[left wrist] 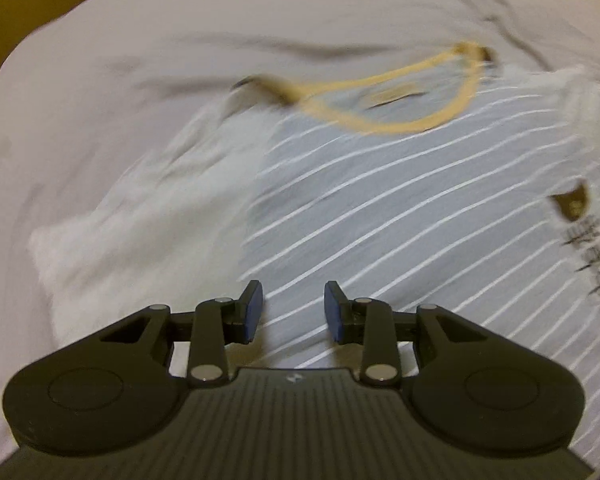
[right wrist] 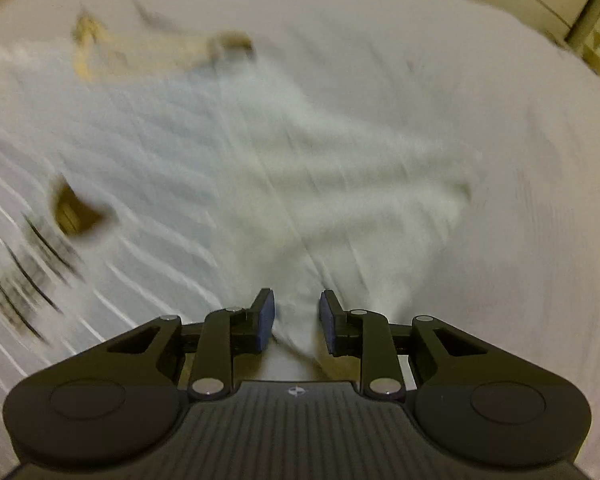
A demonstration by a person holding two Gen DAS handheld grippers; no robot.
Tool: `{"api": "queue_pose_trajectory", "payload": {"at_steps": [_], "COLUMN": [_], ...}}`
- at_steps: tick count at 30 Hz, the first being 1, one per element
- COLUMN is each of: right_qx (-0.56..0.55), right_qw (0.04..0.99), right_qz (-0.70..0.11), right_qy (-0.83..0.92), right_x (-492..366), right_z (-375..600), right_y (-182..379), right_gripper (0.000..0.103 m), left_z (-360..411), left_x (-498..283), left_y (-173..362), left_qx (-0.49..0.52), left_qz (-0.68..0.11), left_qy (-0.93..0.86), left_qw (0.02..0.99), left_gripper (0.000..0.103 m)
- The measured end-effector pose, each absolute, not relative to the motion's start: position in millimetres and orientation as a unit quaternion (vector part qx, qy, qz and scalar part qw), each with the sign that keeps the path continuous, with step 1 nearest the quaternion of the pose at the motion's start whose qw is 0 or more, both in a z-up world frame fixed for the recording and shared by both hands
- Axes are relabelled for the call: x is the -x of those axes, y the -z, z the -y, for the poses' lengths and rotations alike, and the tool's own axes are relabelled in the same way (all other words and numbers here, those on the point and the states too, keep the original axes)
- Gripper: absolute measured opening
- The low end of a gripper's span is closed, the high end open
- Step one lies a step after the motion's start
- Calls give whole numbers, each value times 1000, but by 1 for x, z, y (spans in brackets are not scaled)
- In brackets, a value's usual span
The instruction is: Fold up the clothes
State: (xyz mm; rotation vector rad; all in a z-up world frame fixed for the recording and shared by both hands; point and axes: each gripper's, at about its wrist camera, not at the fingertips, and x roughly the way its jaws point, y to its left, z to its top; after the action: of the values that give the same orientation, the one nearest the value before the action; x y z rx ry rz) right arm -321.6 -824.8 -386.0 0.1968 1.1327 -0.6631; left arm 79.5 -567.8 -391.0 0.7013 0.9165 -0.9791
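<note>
Cotton, pale blue with thin white stripes, fills most of the left wrist view: a T-shirt (left wrist: pixel 380 208) lying flat on a bed's white sheet (left wrist: pixel 120 40), its mustard neckband (left wrist: pixel 384 100) at the far end. The left claw (left wrist: pixel 293 312) hangs just above the striped body with its blue pads spread and nothing between them. From here the shirt's long axis runs away from the claw toward the collar, and the white sleeve (left wrist: pixel 132 216) lies off to the claw's left.

The right wrist view is badly smeared (motion, I'd guess), but the same T-shirt (right wrist: pixel 148 168) shows to the left, with the other white sleeve (right wrist: pixel 364 200) fanning out ahead and to the right. The right claw (right wrist: pixel 296 320) is also spread; a ridge of white cloth sits in the gap between its pads, though I cannot tell whether they touch it. I'd judge each claw is nearest its own side's sleeve, so folding the sleeves inward looks like the natural start.
</note>
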Motion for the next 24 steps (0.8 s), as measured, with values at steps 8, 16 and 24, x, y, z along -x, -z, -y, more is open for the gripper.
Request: {"api": "queue_pose_trajectory", "payload": {"at_steps": [8,16,24], "right_qx": [-80,-169,-248], "right_qw": [753,789,708], "right_qz": [-530,-487,-535], "right_qy": [382,334,388], "right_x": [333,302,342], "right_z": [799,701,617], "right_y": [361,357,373], "right_gripper": [26,34,38], "left_z": [481,451,412], "left_x": [-146,-105,-48], "left_y": [384,347,372], "left_qx": [-316,-260,-284], "left_qz": [-444,-404,-441], "left_qy": [354,429,483], "left_qw": [760,765,701], "left_gripper": [35,31,32]}}
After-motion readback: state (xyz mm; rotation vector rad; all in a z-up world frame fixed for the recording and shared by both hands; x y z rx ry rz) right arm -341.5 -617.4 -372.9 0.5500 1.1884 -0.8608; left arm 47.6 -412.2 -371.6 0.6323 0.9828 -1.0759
